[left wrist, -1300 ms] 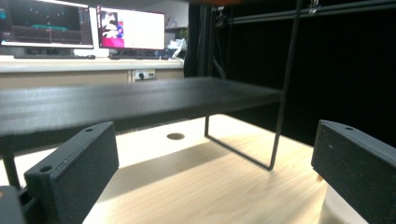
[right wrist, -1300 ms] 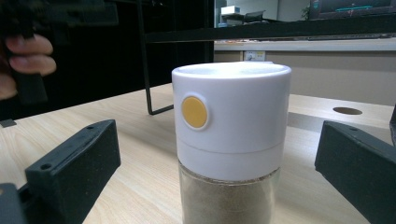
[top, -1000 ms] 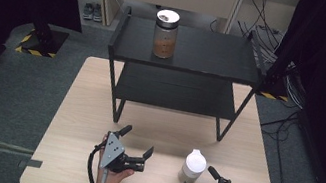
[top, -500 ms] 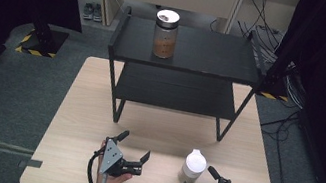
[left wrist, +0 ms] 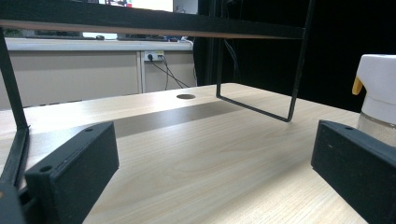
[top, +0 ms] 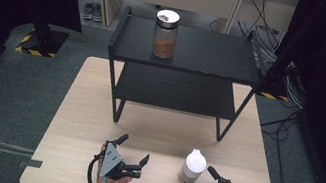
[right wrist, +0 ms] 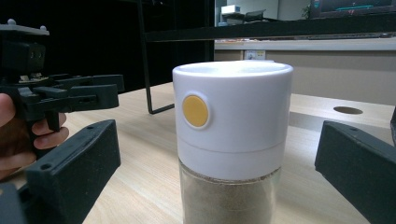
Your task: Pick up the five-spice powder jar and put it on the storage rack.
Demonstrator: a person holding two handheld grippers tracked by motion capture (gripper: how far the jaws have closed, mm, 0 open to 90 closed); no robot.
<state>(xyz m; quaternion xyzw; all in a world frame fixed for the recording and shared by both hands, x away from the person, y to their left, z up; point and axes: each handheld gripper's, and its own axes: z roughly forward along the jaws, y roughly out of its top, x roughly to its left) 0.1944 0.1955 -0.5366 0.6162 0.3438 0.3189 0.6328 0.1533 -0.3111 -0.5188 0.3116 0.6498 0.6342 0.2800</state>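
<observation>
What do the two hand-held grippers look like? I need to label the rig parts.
Both are black, each with two blocky jaws with small holes. The left hand-held gripper and the right hand-held gripper each carry a grey three-cornered plate on top. A black cable trails from the left one.

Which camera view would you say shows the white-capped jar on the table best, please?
The right gripper view: the white-capped jar stands close and centred, showing its yellow button and powdery contents. The high view shows it small from above, before the open right claw. The left gripper view catches only its edge.
</observation>
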